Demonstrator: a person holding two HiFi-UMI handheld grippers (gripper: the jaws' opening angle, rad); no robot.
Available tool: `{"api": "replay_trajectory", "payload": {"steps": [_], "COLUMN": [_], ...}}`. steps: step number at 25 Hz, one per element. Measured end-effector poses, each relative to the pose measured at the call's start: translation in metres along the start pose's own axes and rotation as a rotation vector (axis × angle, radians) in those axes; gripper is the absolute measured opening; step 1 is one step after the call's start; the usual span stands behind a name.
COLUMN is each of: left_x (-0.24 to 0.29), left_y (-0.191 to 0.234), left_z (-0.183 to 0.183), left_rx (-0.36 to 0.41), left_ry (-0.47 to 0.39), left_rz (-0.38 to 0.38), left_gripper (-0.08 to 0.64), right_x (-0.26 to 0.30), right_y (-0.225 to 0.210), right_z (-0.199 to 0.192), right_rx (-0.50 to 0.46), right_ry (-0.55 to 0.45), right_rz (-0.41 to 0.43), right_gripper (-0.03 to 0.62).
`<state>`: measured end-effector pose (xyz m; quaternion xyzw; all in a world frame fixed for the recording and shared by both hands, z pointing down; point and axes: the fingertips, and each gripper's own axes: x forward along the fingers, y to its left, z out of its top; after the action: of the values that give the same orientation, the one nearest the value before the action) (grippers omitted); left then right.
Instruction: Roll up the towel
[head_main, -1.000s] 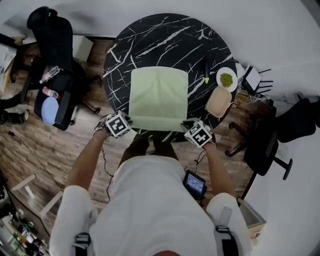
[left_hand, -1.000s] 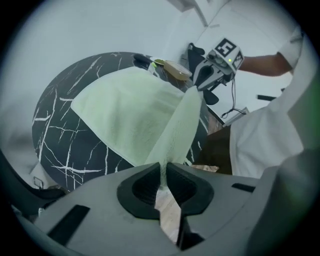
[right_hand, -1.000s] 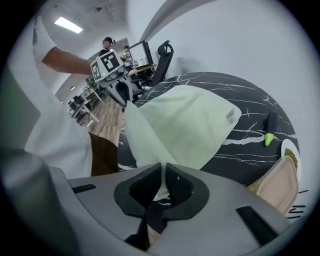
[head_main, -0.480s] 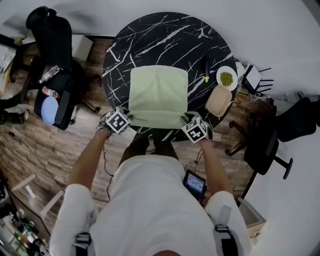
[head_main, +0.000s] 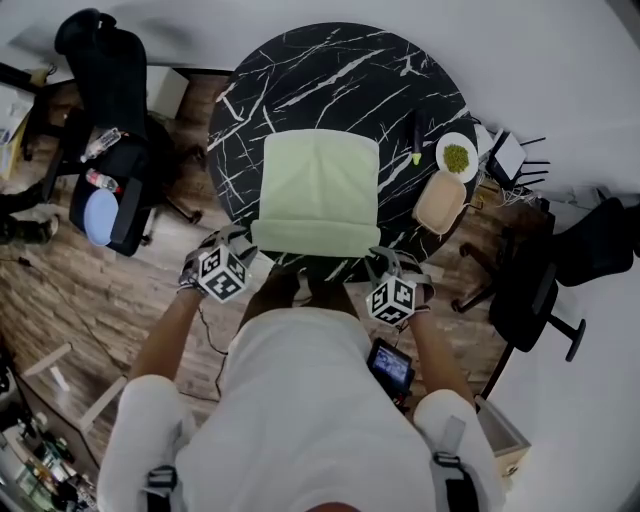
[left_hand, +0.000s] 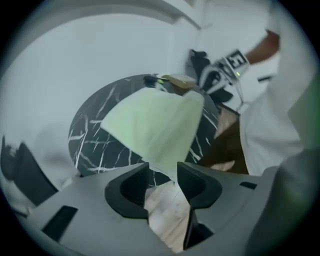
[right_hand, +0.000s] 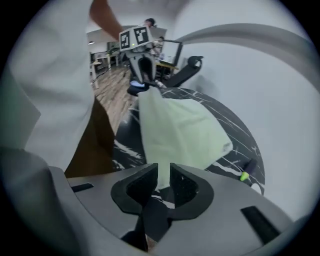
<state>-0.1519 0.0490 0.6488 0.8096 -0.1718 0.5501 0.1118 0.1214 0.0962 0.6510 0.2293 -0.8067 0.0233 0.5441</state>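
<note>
A pale green towel (head_main: 320, 190) lies flat on the round black marble table (head_main: 330, 80), its near edge turned over into a thick fold. My left gripper (head_main: 238, 242) hangs just off the towel's near left corner. Its jaws are opening wide, and only the corner's tip (left_hand: 172, 170) shows in the gap, with neither pad touching it. At the near right corner my right gripper (head_main: 382, 258) is opening too, its gap narrower. Green cloth (right_hand: 163, 175) shows between its pads, which do not press on it. Each gripper view shows the other gripper at the towel's far corner.
At the table's right edge stand a white plate of green bits (head_main: 455, 157), a beige tray (head_main: 438, 203) and a dark marker with a green tip (head_main: 414, 140). Office chairs stand left (head_main: 110, 120) and right (head_main: 530, 290). A small screen (head_main: 388, 366) sits by my right hip.
Both grippers pushed the towel's near edge forward, then let go and drew back toward me with their jaws opened. The near edge now lies turned over a little farther onto the table.
</note>
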Motion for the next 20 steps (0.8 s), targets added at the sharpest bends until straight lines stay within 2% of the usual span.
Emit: {"api": "replay_trajectory", "payload": {"steps": [2, 3, 4, 9, 12, 15, 20], "left_x": [0.011, 0.017, 0.025, 0.057, 0.067, 0.070, 0.066], "left_y": [-0.027, -0.034, -0.037, -0.036, -0.030, -0.025, -0.023], "left_z": [0.001, 0.001, 0.001, -0.002, -0.001, 0.002, 0.001], "left_rx": [0.215, 0.268, 0.289, 0.325, 0.334, 0.306, 0.240], "left_ry": [0.043, 0.057, 0.067, 0.146, 0.179, 0.194, 0.182], "left_rz": [0.003, 0.008, 0.011, -0.009, -0.017, -0.040, -0.086], "left_gripper": [0.165, 0.149, 0.149, 0.166, 0.133, 0.105, 0.048], "right_x": [0.008, 0.013, 0.017, 0.038, 0.044, 0.052, 0.052], "right_y": [0.022, 0.028, 0.032, 0.028, 0.026, 0.023, 0.020], "right_z": [0.000, 0.000, 0.000, -0.012, -0.016, -0.016, -0.016], "right_rx": [-0.075, -0.089, -0.094, -0.078, -0.079, -0.065, 0.076], "right_ry": [0.008, 0.011, 0.017, 0.060, 0.073, 0.080, 0.071], "right_rz": [0.041, 0.051, 0.055, 0.069, 0.082, 0.087, 0.121], "right_gripper": [0.078, 0.084, 0.087, 0.104, 0.103, 0.080, 0.024]}}
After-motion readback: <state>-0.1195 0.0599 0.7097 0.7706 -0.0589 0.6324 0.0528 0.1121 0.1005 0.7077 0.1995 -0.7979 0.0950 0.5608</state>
